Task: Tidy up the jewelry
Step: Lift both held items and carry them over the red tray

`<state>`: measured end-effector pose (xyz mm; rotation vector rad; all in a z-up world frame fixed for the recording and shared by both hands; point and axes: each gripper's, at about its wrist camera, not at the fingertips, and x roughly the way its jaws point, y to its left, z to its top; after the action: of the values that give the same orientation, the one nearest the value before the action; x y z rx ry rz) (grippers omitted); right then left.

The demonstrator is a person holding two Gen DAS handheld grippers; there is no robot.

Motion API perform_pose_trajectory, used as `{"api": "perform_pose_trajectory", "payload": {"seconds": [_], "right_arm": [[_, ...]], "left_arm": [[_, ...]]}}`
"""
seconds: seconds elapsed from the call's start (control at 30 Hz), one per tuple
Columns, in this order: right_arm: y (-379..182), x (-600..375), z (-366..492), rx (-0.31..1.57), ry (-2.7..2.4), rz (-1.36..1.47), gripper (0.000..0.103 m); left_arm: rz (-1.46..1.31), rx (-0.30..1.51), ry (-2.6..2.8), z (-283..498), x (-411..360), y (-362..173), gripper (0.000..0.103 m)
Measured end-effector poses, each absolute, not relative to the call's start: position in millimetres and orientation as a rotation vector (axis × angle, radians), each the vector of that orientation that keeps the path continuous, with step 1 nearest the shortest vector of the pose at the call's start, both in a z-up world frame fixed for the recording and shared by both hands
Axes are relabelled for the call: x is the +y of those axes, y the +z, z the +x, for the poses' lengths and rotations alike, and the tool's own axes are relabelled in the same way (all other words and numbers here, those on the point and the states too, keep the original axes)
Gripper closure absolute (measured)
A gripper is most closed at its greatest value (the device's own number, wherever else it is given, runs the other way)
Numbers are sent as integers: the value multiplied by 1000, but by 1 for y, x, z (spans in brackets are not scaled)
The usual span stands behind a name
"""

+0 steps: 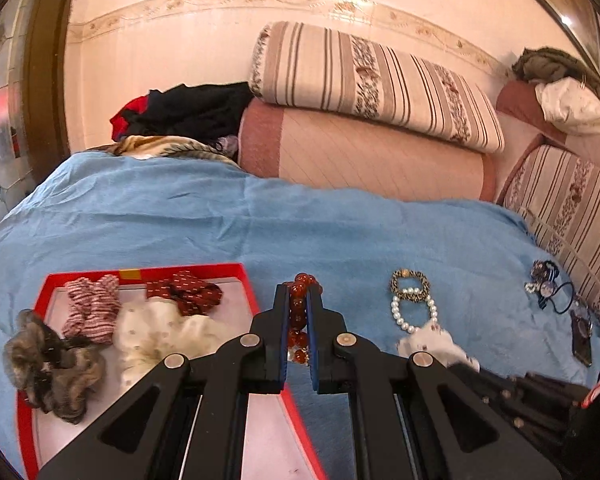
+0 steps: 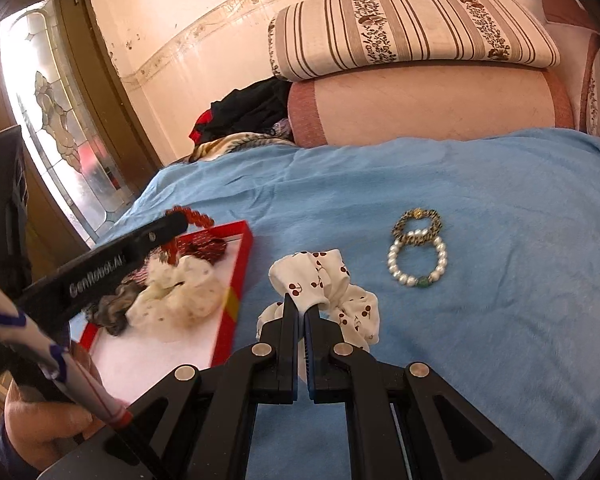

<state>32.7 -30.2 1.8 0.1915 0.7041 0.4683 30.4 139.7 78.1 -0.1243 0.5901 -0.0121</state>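
Observation:
My left gripper (image 1: 299, 300) is shut on a red bead bracelet (image 1: 298, 312), held over the blue cover just right of the red tray (image 1: 252, 292). The tray holds several scrunchies: striped pink (image 1: 94, 308), dark red (image 1: 192, 290), cream (image 1: 160, 332) and brown (image 1: 52, 364). My right gripper (image 2: 302, 306) is shut on a white cherry-print scrunchie (image 2: 328, 276), lifted right of the tray (image 2: 240, 264). A pearl bracelet (image 2: 416, 260) and a leopard-pattern band (image 2: 416, 220) lie touching on the cover further right. In the right wrist view the left gripper (image 2: 178, 218) carries the red beads (image 2: 194, 216) above the tray's far corner.
A blue cover (image 1: 260, 220) spreads over the bed. Striped cushions (image 1: 372, 80) and a pink bolster (image 1: 360, 152) line the back, with dark clothes (image 1: 192, 108) beside them. Black hair ties and small trinkets (image 1: 548, 284) lie at the far right. A person's hand (image 2: 44, 420) shows at lower left.

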Motion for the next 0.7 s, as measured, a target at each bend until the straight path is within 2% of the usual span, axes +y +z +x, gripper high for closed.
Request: {"api": "perform_pose_trajectory", "payload": {"seconds": [0.3,0.7], "right_arm": [[30,-19,3,675,484,184,100],[43,26,-22,659,587,141,100]], "left_arm": [[-174,553,50,-13,184,94,95],[-249,601,176,-60,262,69,95]]}}
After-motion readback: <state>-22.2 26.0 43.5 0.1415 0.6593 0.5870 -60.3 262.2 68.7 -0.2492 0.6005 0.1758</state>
